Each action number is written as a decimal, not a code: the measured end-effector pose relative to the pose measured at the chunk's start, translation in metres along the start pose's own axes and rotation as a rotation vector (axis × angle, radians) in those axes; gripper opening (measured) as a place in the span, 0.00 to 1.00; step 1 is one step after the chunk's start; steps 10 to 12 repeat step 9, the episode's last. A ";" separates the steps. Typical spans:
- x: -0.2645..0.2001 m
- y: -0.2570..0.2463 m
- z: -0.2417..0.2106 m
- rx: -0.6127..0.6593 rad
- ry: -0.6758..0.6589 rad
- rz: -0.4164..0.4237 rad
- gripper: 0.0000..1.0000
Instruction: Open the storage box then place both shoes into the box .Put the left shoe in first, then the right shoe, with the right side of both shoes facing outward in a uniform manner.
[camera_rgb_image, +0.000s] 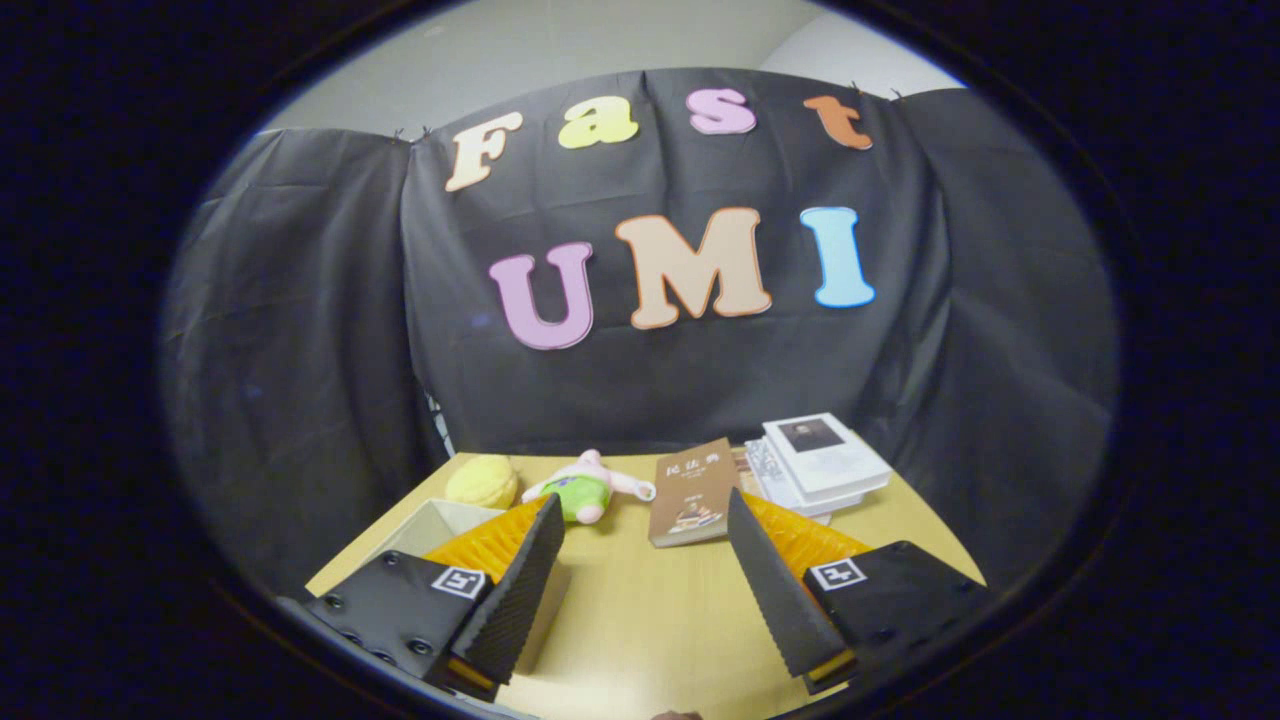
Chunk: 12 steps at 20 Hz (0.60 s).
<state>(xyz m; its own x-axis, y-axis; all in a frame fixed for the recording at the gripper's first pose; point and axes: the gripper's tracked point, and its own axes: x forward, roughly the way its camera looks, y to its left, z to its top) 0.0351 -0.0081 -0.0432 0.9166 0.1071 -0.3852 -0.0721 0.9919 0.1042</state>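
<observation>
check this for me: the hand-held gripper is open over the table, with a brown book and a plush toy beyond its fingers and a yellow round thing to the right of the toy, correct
Not quite. In the gripper view the yellow round thing sits to the left of the plush toy, not the right. The rest holds: the hand-held gripper is open over the table, and the brown book and the toy lie beyond its fingers.

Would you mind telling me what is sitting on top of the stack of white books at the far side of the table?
Nothing rests on the stack of white books; its top cover lies bare. A brown book leans beside it. The open gripper holds nothing.
</observation>
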 end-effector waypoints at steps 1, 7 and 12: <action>-0.004 -0.013 0.007 -0.008 -0.024 -0.013 1.00; -0.009 -0.062 0.025 -0.061 -0.107 -0.064 1.00; -0.004 -0.075 0.029 -0.080 -0.126 -0.076 1.00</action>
